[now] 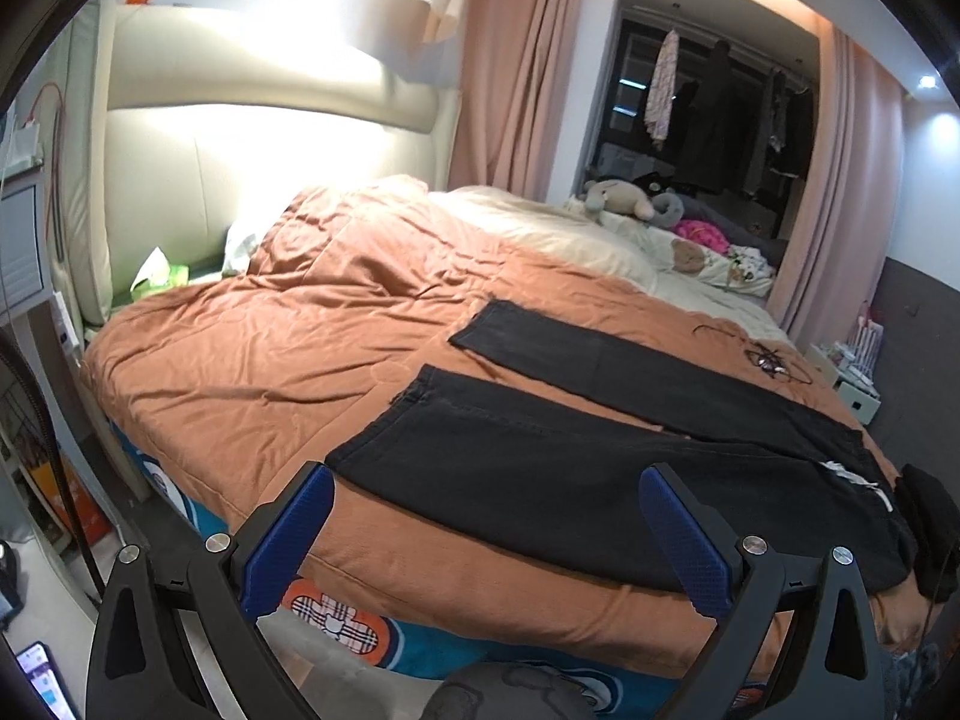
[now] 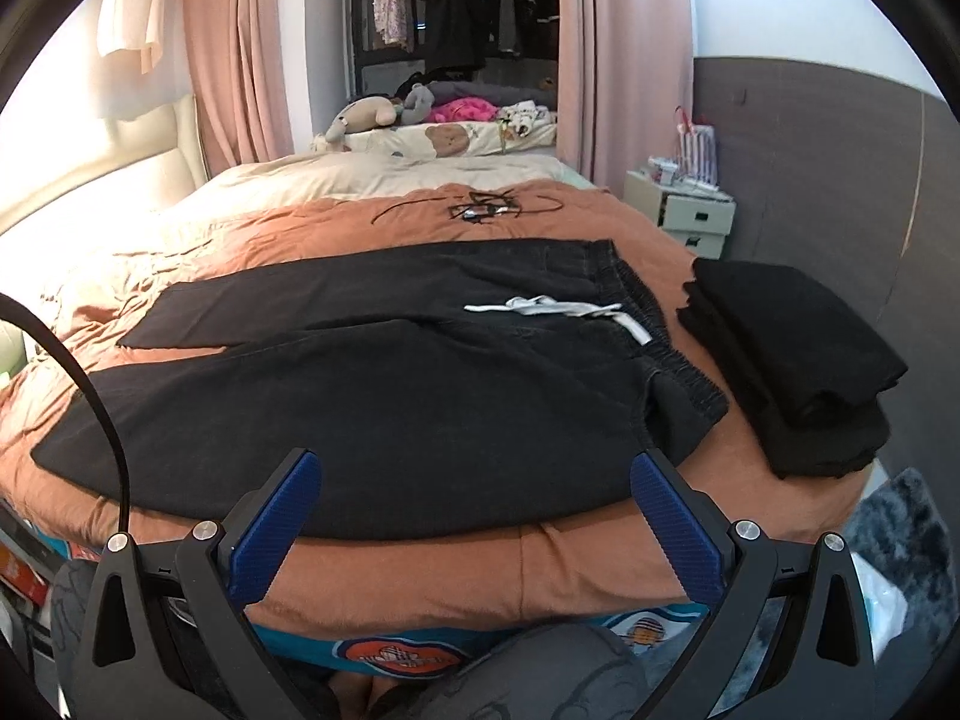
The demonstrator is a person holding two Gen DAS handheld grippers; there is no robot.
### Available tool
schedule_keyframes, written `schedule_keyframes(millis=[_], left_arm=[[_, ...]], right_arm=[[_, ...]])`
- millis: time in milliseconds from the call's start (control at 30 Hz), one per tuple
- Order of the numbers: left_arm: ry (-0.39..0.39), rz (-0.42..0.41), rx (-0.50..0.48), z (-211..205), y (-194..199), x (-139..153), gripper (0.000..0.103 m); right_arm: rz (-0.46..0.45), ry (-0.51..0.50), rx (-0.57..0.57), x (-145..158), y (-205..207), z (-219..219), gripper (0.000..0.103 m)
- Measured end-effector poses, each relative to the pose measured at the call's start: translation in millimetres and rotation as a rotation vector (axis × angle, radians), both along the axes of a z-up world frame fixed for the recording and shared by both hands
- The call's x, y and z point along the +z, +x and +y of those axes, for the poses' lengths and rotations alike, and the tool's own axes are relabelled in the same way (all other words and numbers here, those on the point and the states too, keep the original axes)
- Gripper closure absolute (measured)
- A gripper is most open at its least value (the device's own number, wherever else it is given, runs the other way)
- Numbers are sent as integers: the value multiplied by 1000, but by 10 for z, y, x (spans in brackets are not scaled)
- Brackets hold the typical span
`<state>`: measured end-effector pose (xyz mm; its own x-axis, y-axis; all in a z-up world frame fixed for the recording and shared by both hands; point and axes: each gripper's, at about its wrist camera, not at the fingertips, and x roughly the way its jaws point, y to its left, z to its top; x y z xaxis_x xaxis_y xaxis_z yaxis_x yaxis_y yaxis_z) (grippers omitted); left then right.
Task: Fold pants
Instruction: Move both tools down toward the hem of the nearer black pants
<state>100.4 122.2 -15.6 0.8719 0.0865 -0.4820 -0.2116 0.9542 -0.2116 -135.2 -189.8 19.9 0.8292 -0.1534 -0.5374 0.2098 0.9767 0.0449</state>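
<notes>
Black pants (image 1: 600, 456) lie spread flat on the orange bedspread (image 1: 270, 336), legs apart and pointing left, waistband with a white drawstring (image 2: 558, 309) at the right. The same pants (image 2: 390, 396) fill the middle of the right wrist view. My left gripper (image 1: 486, 480) is open and empty, hovering at the near bed edge by the lower leg's hem. My right gripper (image 2: 474, 468) is open and empty, hovering at the near bed edge by the seat and thigh.
A stack of folded black clothes (image 2: 792, 354) sits on the bed right of the waistband. A tangle of black cord (image 2: 480, 210) lies beyond the pants. Cream bedding (image 2: 384, 177), stuffed toys (image 2: 360, 117), a headboard (image 1: 240, 138) and a white bedside cabinet (image 2: 690, 216) surround the area.
</notes>
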Motion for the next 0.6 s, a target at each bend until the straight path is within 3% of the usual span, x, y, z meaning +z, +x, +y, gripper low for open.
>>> schedule_keyframes(millis=[367, 600], left_arm=[[-70, 90, 62, 277, 335, -338, 1], [-130, 180, 91, 411, 547, -622, 16]], right_arm=[[84, 55, -33, -150, 339, -422, 0], [156, 122, -70, -325, 507, -588, 0]])
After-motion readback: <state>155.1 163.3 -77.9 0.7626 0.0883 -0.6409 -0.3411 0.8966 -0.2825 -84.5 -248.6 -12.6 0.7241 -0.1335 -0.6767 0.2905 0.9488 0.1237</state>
